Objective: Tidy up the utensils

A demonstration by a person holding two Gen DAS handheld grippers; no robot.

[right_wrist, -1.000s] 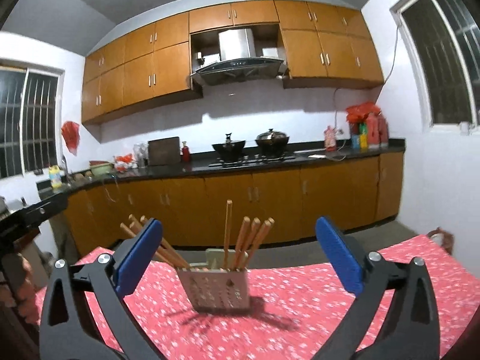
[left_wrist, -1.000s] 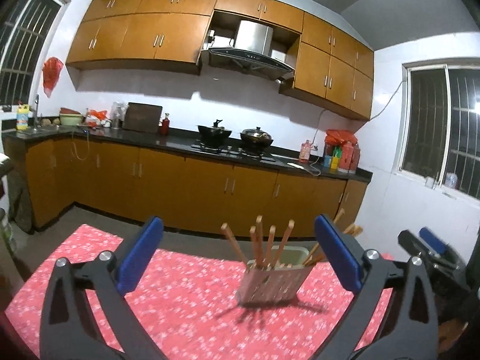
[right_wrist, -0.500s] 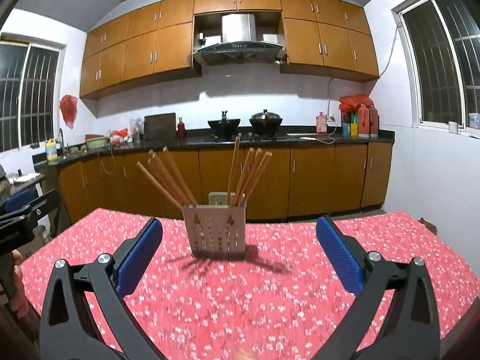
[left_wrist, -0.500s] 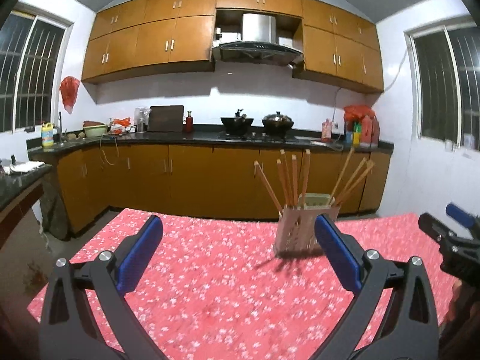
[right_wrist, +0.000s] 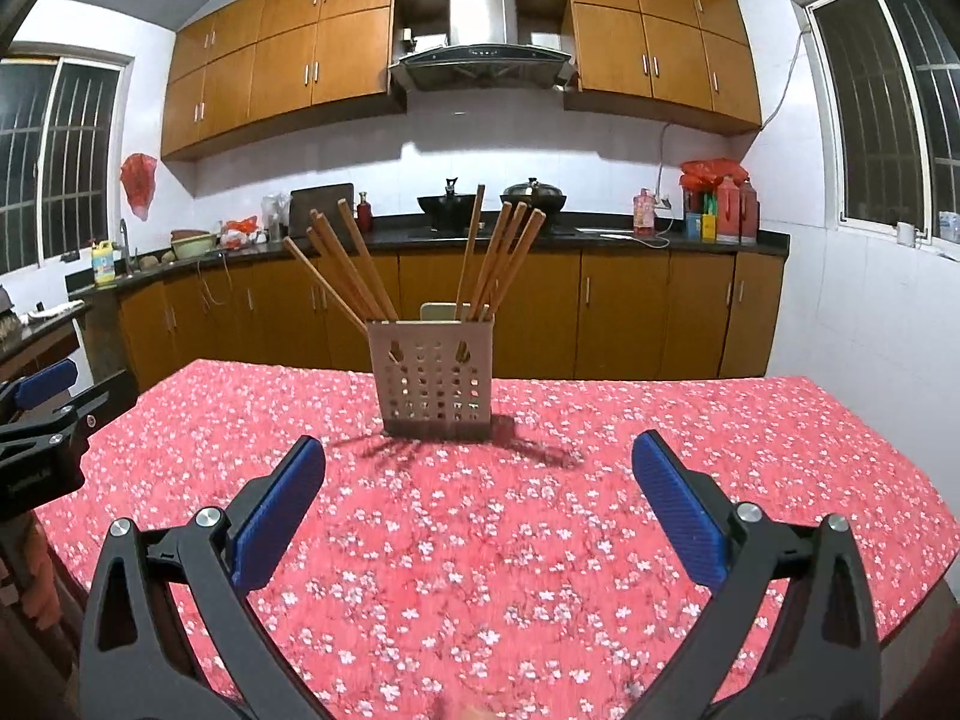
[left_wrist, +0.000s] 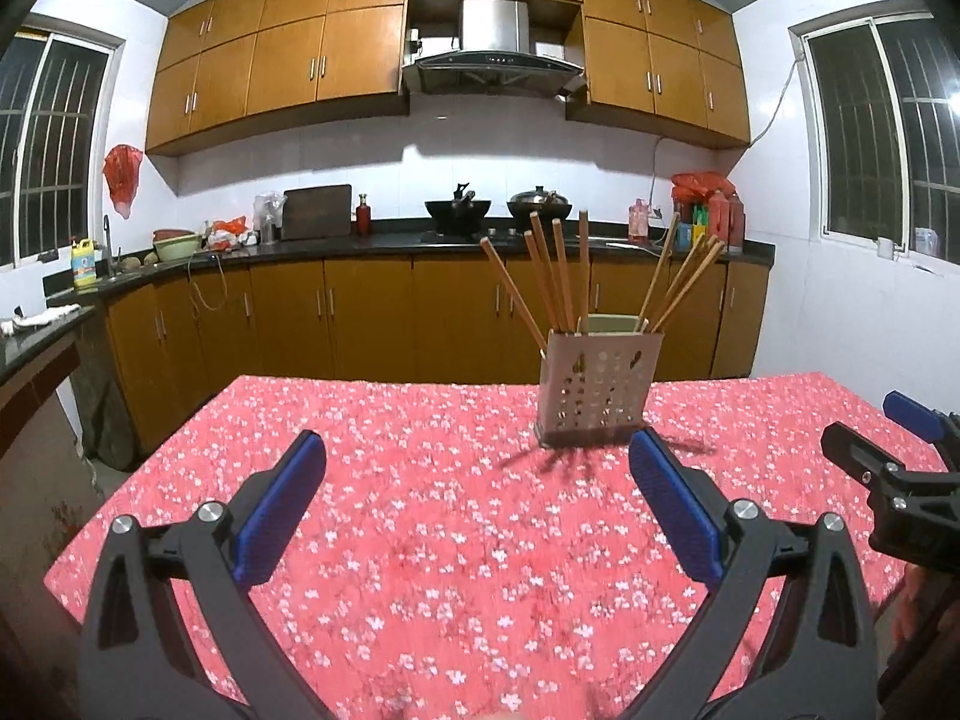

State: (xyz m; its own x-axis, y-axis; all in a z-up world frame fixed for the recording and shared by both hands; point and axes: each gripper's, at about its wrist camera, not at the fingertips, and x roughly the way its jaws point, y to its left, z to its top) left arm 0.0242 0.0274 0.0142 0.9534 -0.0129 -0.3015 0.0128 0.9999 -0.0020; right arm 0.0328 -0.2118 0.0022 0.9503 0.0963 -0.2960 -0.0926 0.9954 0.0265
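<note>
My left gripper point(left_wrist: 477, 495) hangs over the red flowered tablecloth point(left_wrist: 420, 540) with its blue pads spread wide apart and nothing between them. My right gripper point(right_wrist: 480, 495) is the same: pads wide apart, holding nothing, low over the cloth.

The utensil holder point(right_wrist: 433, 381), a pale box with rows of holes in its front, stands upright on the table toward the far edge. Wooden chopsticks point(right_wrist: 495, 261) stick up out of it in two bunches, one leaning left, one leaning right. From my left gripper's camera the holder point(left_wrist: 595, 387) sits ahead and to the right, just beyond the right pad; from my right gripper's camera it is nearly straight ahead, a little left of centre. Its shadow falls on the cloth in front of it.

Between either gripper and the holder I see only bare cloth. My other gripper shows at the side of each view, beside the table's edge. The table's left corner and near edge drop off to the floor. Beyond the far edge stand the brown lower cabinets point(left_wrist: 372, 318), with a dark counter point(left_wrist: 384, 243) carrying two pots point(right_wrist: 492, 201), bottles and a chopping board.
</note>
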